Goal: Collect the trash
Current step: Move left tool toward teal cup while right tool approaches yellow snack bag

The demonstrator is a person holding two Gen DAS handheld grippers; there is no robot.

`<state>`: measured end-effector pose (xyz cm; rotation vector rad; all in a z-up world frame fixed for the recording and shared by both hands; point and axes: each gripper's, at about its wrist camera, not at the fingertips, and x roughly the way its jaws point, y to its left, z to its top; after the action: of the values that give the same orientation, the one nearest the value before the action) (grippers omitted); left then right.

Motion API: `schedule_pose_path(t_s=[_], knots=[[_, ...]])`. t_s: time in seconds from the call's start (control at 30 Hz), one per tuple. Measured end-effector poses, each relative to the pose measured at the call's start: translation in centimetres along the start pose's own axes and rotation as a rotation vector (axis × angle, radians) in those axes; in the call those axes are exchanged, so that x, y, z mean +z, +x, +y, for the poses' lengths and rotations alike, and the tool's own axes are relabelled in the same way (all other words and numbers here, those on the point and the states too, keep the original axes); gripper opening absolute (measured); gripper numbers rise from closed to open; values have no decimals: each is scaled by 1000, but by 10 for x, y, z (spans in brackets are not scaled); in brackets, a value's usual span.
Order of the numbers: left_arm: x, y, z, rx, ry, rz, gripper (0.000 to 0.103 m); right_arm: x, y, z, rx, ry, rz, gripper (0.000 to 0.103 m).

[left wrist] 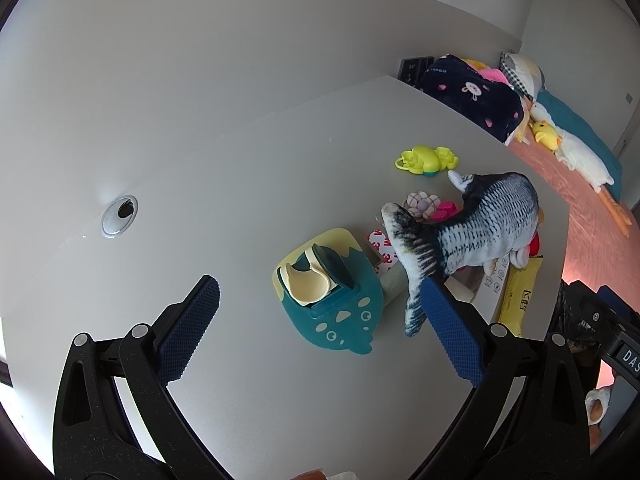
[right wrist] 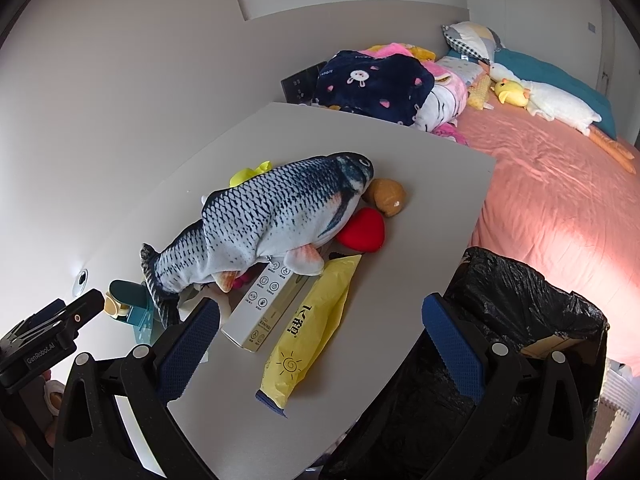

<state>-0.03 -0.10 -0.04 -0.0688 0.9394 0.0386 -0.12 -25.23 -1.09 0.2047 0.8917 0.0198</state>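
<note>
A yellow snack wrapper [right wrist: 312,328] and a white carton box [right wrist: 268,308] lie on the white table [right wrist: 400,184] near its front edge. My right gripper [right wrist: 320,344] is open and empty just above the wrapper. A bin lined with a black bag [right wrist: 520,320] stands off the table's right edge. My left gripper [left wrist: 320,328] is open and empty above the table, near a teal and yellow dispenser [left wrist: 332,292]. The wrapper [left wrist: 520,300] and box [left wrist: 490,284] show at the right of the left wrist view. A red-printed white wrapper [left wrist: 380,248] lies partly under the fish.
A plush fish [right wrist: 272,220] lies across the table, over part of the box. A red heart cushion [right wrist: 362,230], a brown plush [right wrist: 386,196] and a yellow-green toy [left wrist: 426,160] sit around it. A bed with pink sheets [right wrist: 552,184] and plush toys lies beyond the table.
</note>
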Motion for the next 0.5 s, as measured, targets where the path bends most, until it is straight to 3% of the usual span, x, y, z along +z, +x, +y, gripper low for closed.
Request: schedule_pose_path(t_s=[0.5], knots=[[-1, 2, -1, -2, -1, 5, 97, -1, 2, -1, 1, 7, 6, 101]])
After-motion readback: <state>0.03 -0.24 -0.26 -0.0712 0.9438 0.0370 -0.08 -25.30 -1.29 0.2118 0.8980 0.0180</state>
